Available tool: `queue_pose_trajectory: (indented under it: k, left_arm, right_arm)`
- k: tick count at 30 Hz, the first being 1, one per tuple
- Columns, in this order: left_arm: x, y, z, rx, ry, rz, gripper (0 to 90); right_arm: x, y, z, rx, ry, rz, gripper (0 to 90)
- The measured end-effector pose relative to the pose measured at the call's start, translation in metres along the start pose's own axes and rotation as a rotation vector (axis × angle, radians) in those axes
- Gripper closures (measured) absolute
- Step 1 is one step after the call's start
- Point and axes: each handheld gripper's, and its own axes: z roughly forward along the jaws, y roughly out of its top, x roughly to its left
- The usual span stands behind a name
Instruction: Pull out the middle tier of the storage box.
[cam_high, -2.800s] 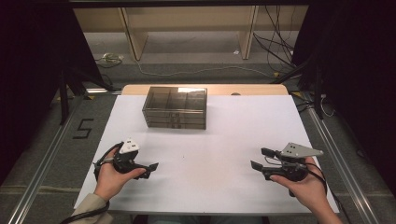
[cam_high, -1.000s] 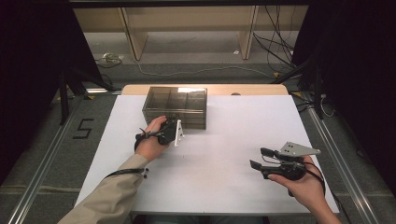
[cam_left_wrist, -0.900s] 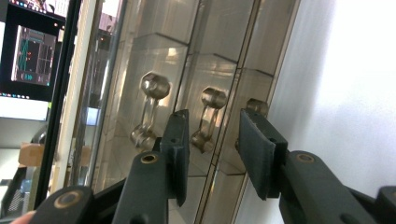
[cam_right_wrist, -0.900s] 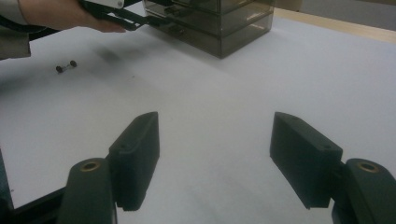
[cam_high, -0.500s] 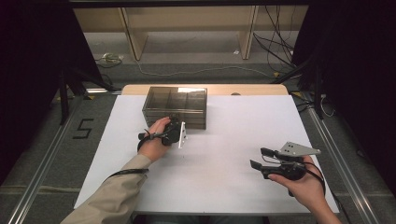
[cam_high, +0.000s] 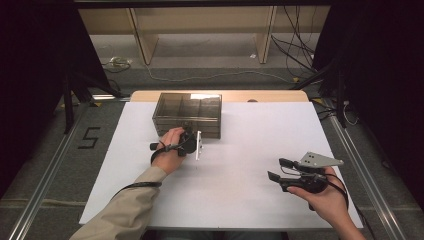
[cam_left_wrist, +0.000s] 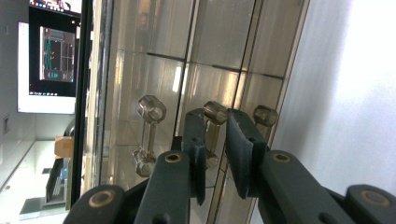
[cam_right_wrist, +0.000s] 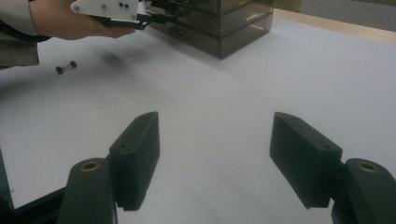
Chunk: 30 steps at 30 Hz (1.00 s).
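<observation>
A smoky, see-through plastic drawer box (cam_high: 188, 113) with straight walls stands on the white sheet (cam_high: 250, 150) that covers the table, near its far edge. Its front carries small clear handles with round knobbed ends (cam_left_wrist: 151, 109). The left gripper (cam_high: 189, 140) is at the box's front, and the left gripper view shows its black jaws narrowed around one brownish handle (cam_left_wrist: 214, 113). They have just been closing, yet a sliver of gap shows, so whether the pads press cannot be told. Glare on the box's panels blurs its insides. The left hand (cam_high: 169, 152) reaches forward, the sleeve cut off at the bottom edge. Well away from the box, the right gripper (cam_high: 276, 170) lies low over the sheet, jaws spread wide and empty.
</observation>
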Motion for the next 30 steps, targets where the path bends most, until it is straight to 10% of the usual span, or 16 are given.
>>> queue_pose_trajectory:
  k: [30]
  left_arm:
    - [-0.0060,0.0028,-0.0002,0.027,0.043,0.048,79.2]
  right_arm:
    - [0.0000,0.0005,-0.0001,0.001,-0.003,0.001,33.9]
